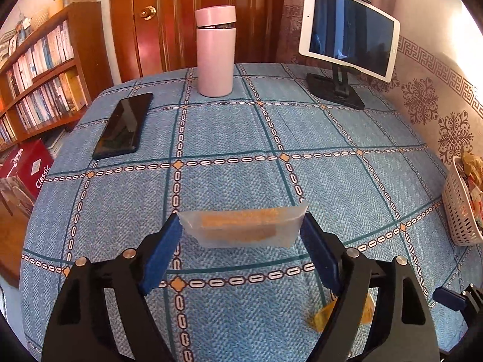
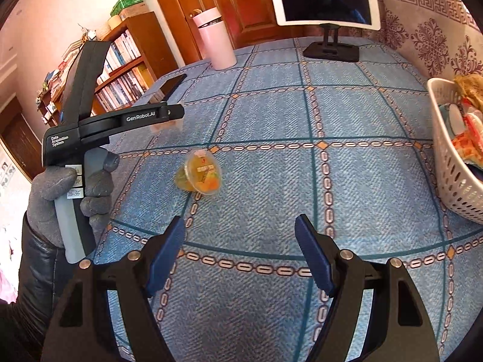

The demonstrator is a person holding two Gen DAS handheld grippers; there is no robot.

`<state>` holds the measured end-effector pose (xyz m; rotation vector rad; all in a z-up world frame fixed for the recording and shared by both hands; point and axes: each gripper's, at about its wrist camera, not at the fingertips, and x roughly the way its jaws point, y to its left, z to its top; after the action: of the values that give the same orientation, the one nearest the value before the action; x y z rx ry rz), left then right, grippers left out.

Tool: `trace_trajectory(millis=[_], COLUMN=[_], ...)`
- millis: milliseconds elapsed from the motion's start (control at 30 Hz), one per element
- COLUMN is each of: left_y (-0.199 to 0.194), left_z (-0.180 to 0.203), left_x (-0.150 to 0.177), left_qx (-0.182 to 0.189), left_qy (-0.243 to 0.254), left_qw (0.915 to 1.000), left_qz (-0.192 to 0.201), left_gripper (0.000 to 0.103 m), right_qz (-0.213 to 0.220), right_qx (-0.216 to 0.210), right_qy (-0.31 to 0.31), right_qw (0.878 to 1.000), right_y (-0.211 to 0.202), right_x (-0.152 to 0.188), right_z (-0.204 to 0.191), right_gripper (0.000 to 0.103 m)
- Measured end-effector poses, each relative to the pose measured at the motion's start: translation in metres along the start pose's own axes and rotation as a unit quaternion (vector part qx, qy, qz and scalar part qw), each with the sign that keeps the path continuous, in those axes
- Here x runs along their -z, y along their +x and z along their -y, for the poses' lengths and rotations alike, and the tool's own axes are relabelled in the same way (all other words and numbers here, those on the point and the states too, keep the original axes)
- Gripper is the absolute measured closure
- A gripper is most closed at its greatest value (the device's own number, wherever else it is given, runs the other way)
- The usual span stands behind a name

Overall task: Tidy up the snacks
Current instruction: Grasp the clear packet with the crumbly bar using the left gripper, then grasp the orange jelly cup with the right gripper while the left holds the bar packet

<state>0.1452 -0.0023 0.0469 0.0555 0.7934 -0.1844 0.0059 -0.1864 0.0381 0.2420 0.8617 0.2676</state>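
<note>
Flat translucent wrapper with a tan biscuit bar inside (image 1: 241,226): held crosswise between the blue pads of the left gripper (image 1: 241,229), each pad pressing one end, packet raised off the blue chequered tablecloth (image 1: 241,138). In the right wrist view the same packet is only a pale blur under the left tool's black nose.

Small clear jelly cup with orange fruit (image 2: 200,176): on its side on the cloth, ahead of the right gripper (image 2: 240,241), well apart from it. Right jaws wide apart, nothing between them.

White perforated plastic basket (image 2: 452,181): at the table's right edge, with colourful snack packets inside.

Far side: pink cylindrical flask (image 1: 215,51), black phone (image 1: 123,125) lying flat, white tablet on a black stand (image 1: 348,30).
</note>
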Motion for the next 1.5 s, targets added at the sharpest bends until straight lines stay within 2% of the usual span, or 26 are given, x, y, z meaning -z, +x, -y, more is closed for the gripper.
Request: trace_trajectory(millis=[233, 367, 567, 700, 900, 1100, 1300, 1500], left_y=[0.004, 0.005, 0.000, -0.003, -0.004, -0.003, -0.002, 0.000], left_z=[-0.033, -0.045, -0.057, -0.060, -0.060, -0.059, -0.058, -0.056], left_x=[0.002, 0.004, 0.007, 0.007, 0.007, 0.008, 0.008, 0.008], left_qx=[-0.015, -0.019, -0.037, -0.034, -0.034, -0.031, -0.031, -0.030], left_qy=[-0.049, -0.071, -0.091, -0.098, -0.099, -0.098, -0.098, -0.094], left_qw=[0.9987, 0.9973, 0.9952, 0.9945, 0.9945, 0.9946, 0.9947, 0.9950], left_qz=[0.001, 0.000, 0.007, 0.010, 0.011, 0.010, 0.008, 0.008], left_gripper=[0.022, 0.022, 0.022, 0.022, 0.022, 0.022, 0.022, 0.022], right_qz=[-0.062, -0.082, -0.064, -0.048, -0.037, -0.037, -0.033, -0.009], right_qx=[-0.100, -0.123, -0.094, -0.058, -0.001, 0.060, 0.056, 0.040], right_qy=[0.014, 0.029, 0.034, 0.024, -0.020, -0.082, -0.072, -0.052], right_qw=[0.993, 0.989, 0.993, 0.997, 0.999, 0.994, 0.995, 0.998], right_y=[0.031, 0.049, 0.068, 0.079, 0.092, 0.096, 0.088, 0.068], right_x=[-0.005, -0.009, -0.029, -0.046, -0.064, -0.065, -0.064, -0.066], right_z=[-0.030, -0.041, -0.042, -0.043, -0.046, -0.054, -0.045, -0.039], right_gripper=[0.028, 0.028, 0.028, 0.029, 0.045, 0.061, 0.062, 0.062])
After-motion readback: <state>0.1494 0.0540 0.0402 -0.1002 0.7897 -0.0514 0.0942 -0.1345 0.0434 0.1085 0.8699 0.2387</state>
